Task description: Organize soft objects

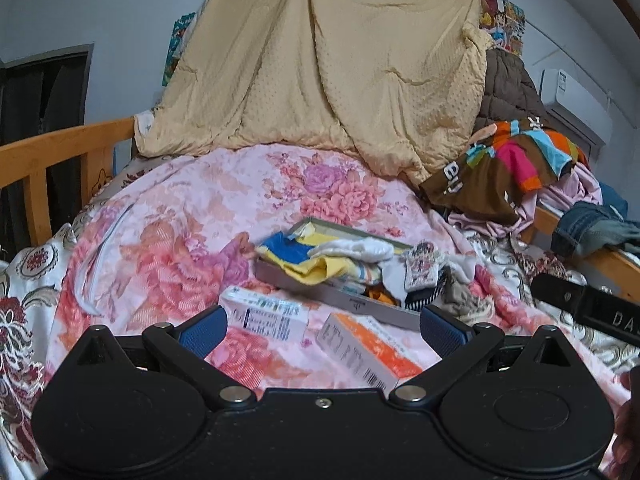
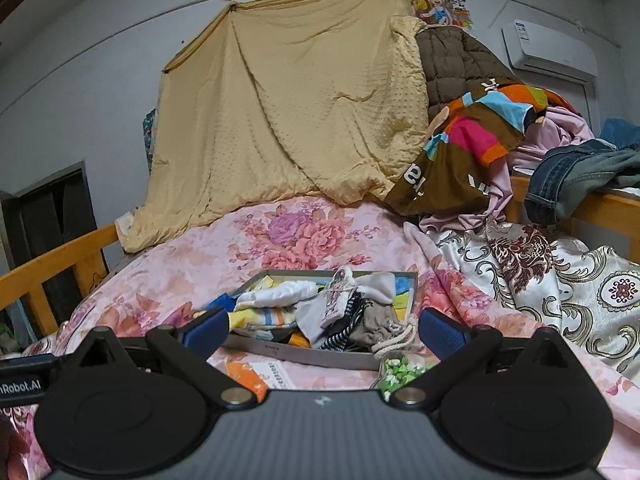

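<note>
Flanking tray (image 2: pixel 304 354) edge, 2 parted tools (image 2: pixel 324 330)

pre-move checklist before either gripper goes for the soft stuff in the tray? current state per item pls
1. Left gripper open and empty: ok.
2. Right gripper open and empty: ok.
3. Grey tray in view of both cameras, ahead of both grippers: ok.
4. Soft items contained: not ok. The beige drawstring pouch and its cord hang over the tray's near edge.
5. Approach path clear: not ok. The orange-and-white box and white box lie on the floral bedspread between the left gripper and the tray.
6. Items separable for a single pick: cannot tell; they are piled together.
</note>
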Tool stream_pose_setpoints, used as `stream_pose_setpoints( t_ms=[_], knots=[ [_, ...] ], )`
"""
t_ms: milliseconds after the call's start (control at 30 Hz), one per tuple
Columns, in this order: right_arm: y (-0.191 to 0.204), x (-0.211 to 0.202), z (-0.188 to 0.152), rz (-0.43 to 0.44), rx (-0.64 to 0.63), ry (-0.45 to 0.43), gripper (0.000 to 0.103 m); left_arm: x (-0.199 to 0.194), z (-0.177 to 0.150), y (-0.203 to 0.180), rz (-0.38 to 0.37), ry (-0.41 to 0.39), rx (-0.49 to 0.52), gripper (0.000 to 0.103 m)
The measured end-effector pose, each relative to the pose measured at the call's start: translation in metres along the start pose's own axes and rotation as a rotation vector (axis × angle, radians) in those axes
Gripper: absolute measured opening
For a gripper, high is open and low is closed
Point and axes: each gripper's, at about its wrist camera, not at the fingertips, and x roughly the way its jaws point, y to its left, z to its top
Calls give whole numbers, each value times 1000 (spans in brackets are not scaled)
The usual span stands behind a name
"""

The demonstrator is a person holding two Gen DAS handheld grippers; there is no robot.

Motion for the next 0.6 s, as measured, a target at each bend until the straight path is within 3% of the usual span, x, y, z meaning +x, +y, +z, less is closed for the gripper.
stream_pose_setpoints(
  t_ms=[600],
  knots=[
    [25,-8,-22,-31,-49,92,103,1,-21,35,2,21,-42,102]
  ],
)
